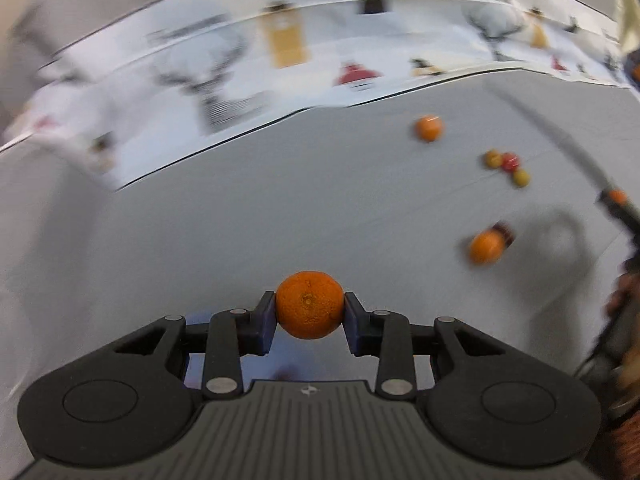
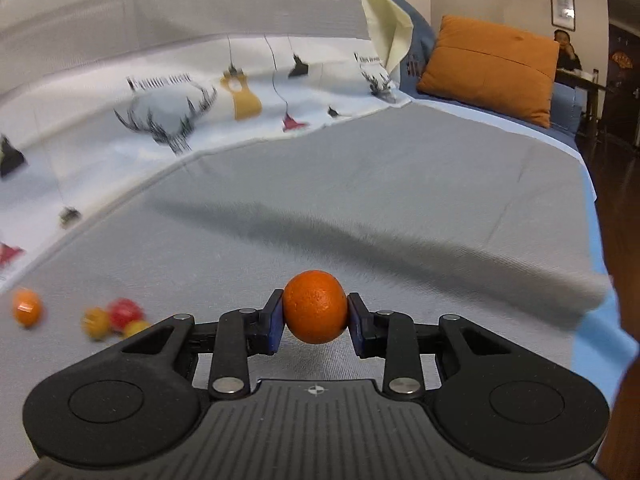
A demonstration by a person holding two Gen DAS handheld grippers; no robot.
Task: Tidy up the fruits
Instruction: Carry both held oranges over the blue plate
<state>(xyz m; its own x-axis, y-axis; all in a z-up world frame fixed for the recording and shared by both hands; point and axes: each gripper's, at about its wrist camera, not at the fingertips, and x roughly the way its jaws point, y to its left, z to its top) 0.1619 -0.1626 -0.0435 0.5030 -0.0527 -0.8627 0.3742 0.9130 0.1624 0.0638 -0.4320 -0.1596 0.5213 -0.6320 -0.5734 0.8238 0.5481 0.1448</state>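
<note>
**Both grippers carry a mandarin above the grey cloth**

The left gripper point(image 1: 310, 312) pinches an orange mandarin point(image 1: 310, 305) between its blue pads, clear of the grey cloth point(image 1: 248, 220) below it. The right gripper point(image 2: 315, 314) pinches a second mandarin point(image 2: 315, 306) the same way.

In the left wrist view, loose fruit lies far to the right: a lone mandarin point(image 1: 428, 128), a cluster of small red and yellow fruits point(image 1: 507, 166) nearer, and another orange fruit point(image 1: 486, 246) nearer still, blurred, with something dark touching its far side. The right gripper's own view shows a mandarin point(image 2: 26, 307) and the small fruits point(image 2: 114, 317) at its near left.

Ahead of both grippers the grey cloth lies open and bare. Its far edge meets a white printed sheet point(image 2: 168, 92) with antler drawings. On the right the cloth ends at a blue border point(image 2: 596, 320). Far right, an orange cushion point(image 2: 490, 66) stands, well apart from the fruit, and a person point(image 2: 566, 50) sits beyond it
</note>
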